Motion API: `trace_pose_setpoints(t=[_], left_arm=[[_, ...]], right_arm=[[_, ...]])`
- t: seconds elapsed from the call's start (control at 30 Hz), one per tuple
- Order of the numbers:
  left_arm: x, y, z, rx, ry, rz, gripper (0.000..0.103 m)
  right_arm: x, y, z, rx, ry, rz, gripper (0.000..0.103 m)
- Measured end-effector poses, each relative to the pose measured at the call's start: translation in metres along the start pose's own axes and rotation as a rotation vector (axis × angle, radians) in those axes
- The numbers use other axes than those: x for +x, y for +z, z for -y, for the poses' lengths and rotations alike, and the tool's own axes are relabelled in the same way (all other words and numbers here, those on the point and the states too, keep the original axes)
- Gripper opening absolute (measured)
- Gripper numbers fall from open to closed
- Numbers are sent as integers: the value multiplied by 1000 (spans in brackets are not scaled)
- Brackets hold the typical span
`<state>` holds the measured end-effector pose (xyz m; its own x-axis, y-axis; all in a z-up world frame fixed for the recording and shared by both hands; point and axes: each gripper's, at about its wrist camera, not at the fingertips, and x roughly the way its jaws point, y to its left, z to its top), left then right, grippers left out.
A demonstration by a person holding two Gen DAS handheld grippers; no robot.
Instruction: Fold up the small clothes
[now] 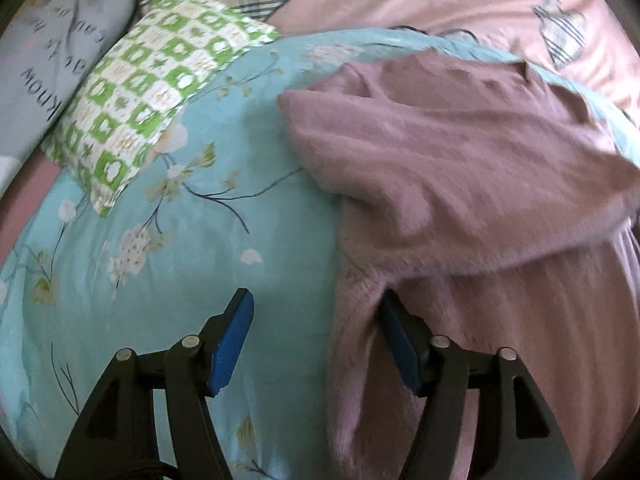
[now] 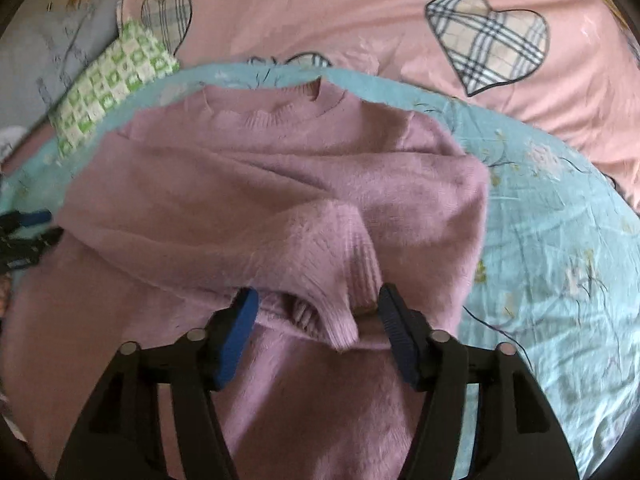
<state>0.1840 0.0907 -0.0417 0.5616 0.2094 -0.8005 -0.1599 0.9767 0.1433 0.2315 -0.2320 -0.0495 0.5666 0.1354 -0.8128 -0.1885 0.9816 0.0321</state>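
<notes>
Sweater point(image 2: 280, 200), pink and fuzzy, lies on a light blue floral quilt point(image 1: 180, 240), one sleeve folded across its body. Right gripper point(image 2: 316, 308) stands released around the sleeve's cuff point(image 2: 352, 272); left gripper point(image 1: 316, 308) gapes empty at the sweater's edge.

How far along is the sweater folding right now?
Done: both sleeves of the pink sweater lie folded across its body. In hand: nothing; the left gripper and right gripper have open jaws over it. Left: folding the body itself on the blue floral quilt.
</notes>
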Motion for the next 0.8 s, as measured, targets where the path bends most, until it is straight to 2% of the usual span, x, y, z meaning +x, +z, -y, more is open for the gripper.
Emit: trace_pose_setpoints(t=[0.03, 0.07, 0.1, 0.2, 0.23, 0.27, 0.33, 0.43, 0.5, 0.57, 0.63, 0.8], left_arm=[[2, 3, -3, -29, 8, -1, 48], [3, 6, -7, -62, 0, -5, 41], [4, 8, -10, -92, -16, -7, 39], [2, 8, -10, -151, -24, -7, 35], [1, 7, -9, -163, -27, -4, 33], [0, 6, -9, -171, -26, -4, 32], [-1, 4, -10, -192, -30, -9, 31], [-1, 3, -15, -207, -50, -16, 31], [0, 3, -18, -205, -69, -28, 31], [-1, 2, -22, -202, -87, -40, 32], [-2, 0, -27, -197, -127, -70, 34], [-19, -15, -36, -158, -206, -121, 34]], right_arm=[[2, 2, 0, 0, -27, -10, 7], [0, 5, 3, 8, -50, 8, 7], [-9, 11, 8, 25, -74, 53, 7], [-59, 26, 18, 48, -165, 269, 7], [-72, 27, 16, 18, -223, 340, 7], [-73, 27, 13, -20, -268, 363, 7], [-57, 27, 11, -73, -276, 312, 7], [-14, 13, 12, -136, -279, 160, 7], [1, 4, 13, -141, -256, 84, 7], [6, -6, 16, -121, -222, 36, 15], [2, -13, 19, -108, -226, 14, 25], [-37, -34, 24, -59, -189, 33, 31]])
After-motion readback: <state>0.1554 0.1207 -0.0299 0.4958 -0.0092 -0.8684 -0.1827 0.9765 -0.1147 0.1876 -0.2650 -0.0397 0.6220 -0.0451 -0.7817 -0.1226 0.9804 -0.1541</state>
